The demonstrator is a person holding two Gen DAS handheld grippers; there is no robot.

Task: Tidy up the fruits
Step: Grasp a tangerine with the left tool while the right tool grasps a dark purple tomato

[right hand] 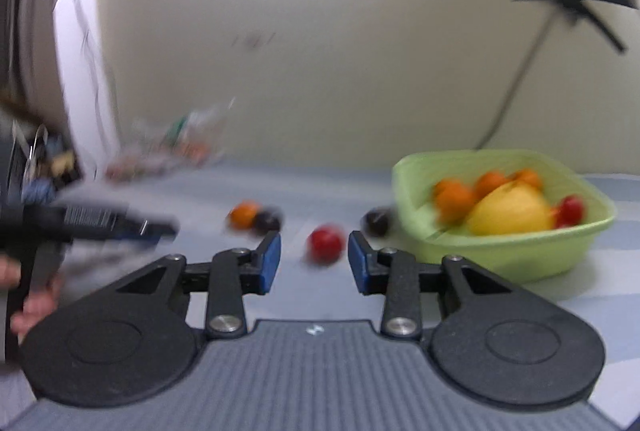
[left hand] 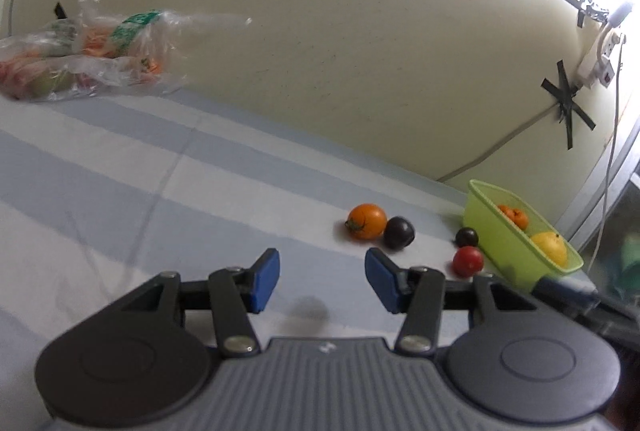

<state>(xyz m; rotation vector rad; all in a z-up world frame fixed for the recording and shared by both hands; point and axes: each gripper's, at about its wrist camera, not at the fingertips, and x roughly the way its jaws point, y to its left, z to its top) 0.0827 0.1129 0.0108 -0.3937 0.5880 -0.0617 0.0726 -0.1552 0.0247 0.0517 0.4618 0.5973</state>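
Observation:
On the striped blue cloth [left hand: 120,167] lie an orange fruit [left hand: 366,221], a dark plum [left hand: 399,233] touching it, a second dark plum [left hand: 467,237] and a red fruit [left hand: 467,261]. A green basket [left hand: 508,247] at the right holds small oranges [left hand: 514,215] and a yellow fruit [left hand: 550,249]. My left gripper [left hand: 324,277] is open and empty, short of the orange fruit. In the blurred right wrist view, my right gripper [right hand: 315,259] is open, with the red fruit [right hand: 326,245] just beyond its tips and untouched. The basket [right hand: 500,255] stands to its right.
A clear plastic bag [left hand: 92,55] of produce lies at the far left against the cream wall. Cables and a power strip [left hand: 596,59] are taped to the wall at the right. A hand [right hand: 32,311] holds the left gripper [right hand: 160,229] at the left.

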